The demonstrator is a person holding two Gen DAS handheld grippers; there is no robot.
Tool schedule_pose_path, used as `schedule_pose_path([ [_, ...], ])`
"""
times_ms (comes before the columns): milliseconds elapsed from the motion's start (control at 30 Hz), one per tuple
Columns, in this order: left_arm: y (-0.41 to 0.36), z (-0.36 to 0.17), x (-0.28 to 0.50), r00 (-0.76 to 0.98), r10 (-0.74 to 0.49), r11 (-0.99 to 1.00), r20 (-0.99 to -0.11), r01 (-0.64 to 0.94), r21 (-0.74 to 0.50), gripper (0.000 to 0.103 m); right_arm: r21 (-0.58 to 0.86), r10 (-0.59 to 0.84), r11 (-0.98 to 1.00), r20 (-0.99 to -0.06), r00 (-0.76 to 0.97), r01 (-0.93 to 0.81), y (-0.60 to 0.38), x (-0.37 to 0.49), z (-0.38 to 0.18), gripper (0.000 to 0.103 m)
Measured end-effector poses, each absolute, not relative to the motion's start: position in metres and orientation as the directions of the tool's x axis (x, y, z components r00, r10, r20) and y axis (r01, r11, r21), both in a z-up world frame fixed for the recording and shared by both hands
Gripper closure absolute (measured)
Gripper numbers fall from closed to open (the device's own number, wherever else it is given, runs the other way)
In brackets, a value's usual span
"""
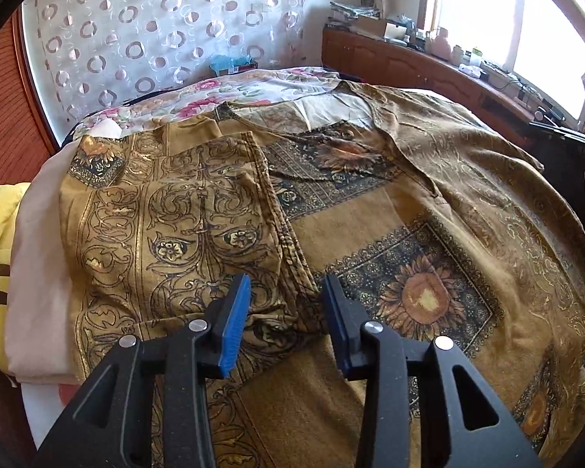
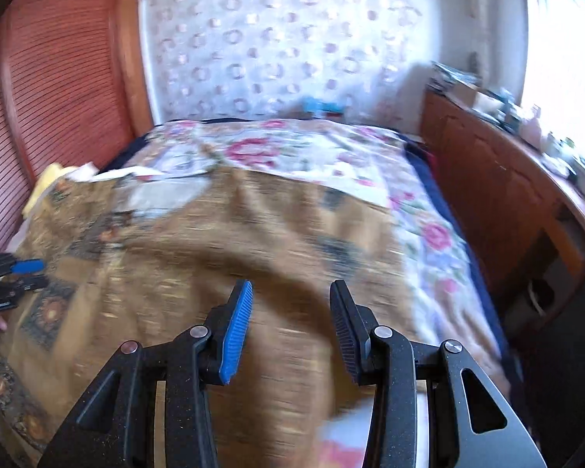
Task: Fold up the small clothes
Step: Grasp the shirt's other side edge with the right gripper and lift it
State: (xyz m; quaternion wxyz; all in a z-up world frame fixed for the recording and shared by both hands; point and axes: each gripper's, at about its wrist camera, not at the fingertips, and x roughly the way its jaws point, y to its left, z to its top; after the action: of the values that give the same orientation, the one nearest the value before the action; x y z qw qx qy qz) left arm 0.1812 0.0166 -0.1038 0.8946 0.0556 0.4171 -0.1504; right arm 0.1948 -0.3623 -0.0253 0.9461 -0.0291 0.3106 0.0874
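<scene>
A golden-brown top with sunflower squares [image 1: 409, 202] lies spread on the bed, neckline toward the far side. Its left part [image 1: 167, 210] is folded over onto the middle. My left gripper [image 1: 287, 279] hovers low over that folded edge, open, and the edge runs beneath the gap with neither pad pressing on it. The right wrist view is blurred. There my right gripper [image 2: 292, 284] is open above the garment [image 2: 214, 241] with nothing between its fingers. The left gripper [image 2: 19, 269] shows at that view's left edge, and the right gripper's dark body [image 1: 565, 148] at the left wrist view's right edge.
A floral sheet [image 2: 292, 148] covers the bed beyond the garment. A pale cloth [image 1: 35, 273] and a yellow item [image 1: 0, 241] lie at the left. A cluttered wooden cabinet [image 2: 487, 179] runs along the right under a window. A slatted wooden panel [image 2: 39, 78] stands left.
</scene>
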Motion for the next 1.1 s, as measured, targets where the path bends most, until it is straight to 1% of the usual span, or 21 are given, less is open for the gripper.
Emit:
schedule_pose_path([
  [200,0.017,-0.103,0.181,0.607,-0.22,0.948,-0.764,0.316,-0.023,0.063,0.001,0.064,0.997,-0.652,0.756,-0.083,-0.422,0.196,-0.047,0.06],
  [267,0.017,-0.103,0.182,0.605,-0.222,0.948,-0.764,0.319,-0.022,0.062,0.016,0.055,0.998,-0.671,0.739,-0.06,-0.436,0.197,-0.055,0.06],
  [300,0.015,-0.103,0.182,0.604,-0.223,0.946,-0.765,0.325,-0.02,0.059,0.024,0.053,0.998,-0.678,0.733,-0.05,-0.44,0.198,-0.057,0.06],
  [467,0.009,-0.103,0.182,0.6,-0.23,0.941,-0.766,0.339,-0.017,0.058,0.093,0.092,0.995,-0.719,0.689,-0.037,-0.459,0.204,-0.072,0.06],
  [700,0.007,-0.103,0.181,0.598,-0.236,0.937,-0.766,0.348,-0.017,0.057,0.174,0.165,0.983,-0.713,0.681,-0.056,-0.464,0.206,-0.071,0.06],
  [767,0.007,-0.103,0.181,0.599,-0.234,0.938,-0.766,0.347,-0.015,0.057,0.2,0.194,0.977,-0.707,0.68,-0.071,-0.469,0.204,-0.072,0.065],
  [800,0.007,-0.102,0.181,0.599,-0.233,0.938,-0.766,0.347,-0.014,0.057,0.202,0.2,0.976,-0.702,0.684,-0.078,-0.469,0.202,-0.072,0.072],
  [833,0.007,-0.102,0.181,0.599,-0.234,0.938,-0.766,0.347,-0.015,0.057,0.197,0.203,0.976,-0.694,0.691,-0.089,-0.469,0.2,-0.072,0.081],
  [900,0.007,-0.102,0.181,0.598,-0.237,0.938,-0.765,0.347,-0.019,0.057,0.169,0.191,0.98,-0.687,0.701,-0.102,-0.464,0.198,-0.073,0.086],
  [933,0.006,-0.102,0.181,0.599,-0.234,0.938,-0.766,0.347,-0.015,0.057,0.142,0.169,0.985,-0.687,0.707,-0.097,-0.462,0.197,-0.073,0.091],
  [1000,0.008,-0.102,0.18,0.6,-0.233,0.938,-0.765,0.347,-0.014,0.057,0.099,0.135,0.991,-0.684,0.717,-0.093,-0.454,0.195,-0.072,0.095],
  [1100,0.008,-0.102,0.18,0.599,-0.234,0.938,-0.765,0.347,-0.015,0.057,0.074,0.128,0.992,-0.678,0.724,-0.106,-0.452,0.195,-0.073,0.098],
])
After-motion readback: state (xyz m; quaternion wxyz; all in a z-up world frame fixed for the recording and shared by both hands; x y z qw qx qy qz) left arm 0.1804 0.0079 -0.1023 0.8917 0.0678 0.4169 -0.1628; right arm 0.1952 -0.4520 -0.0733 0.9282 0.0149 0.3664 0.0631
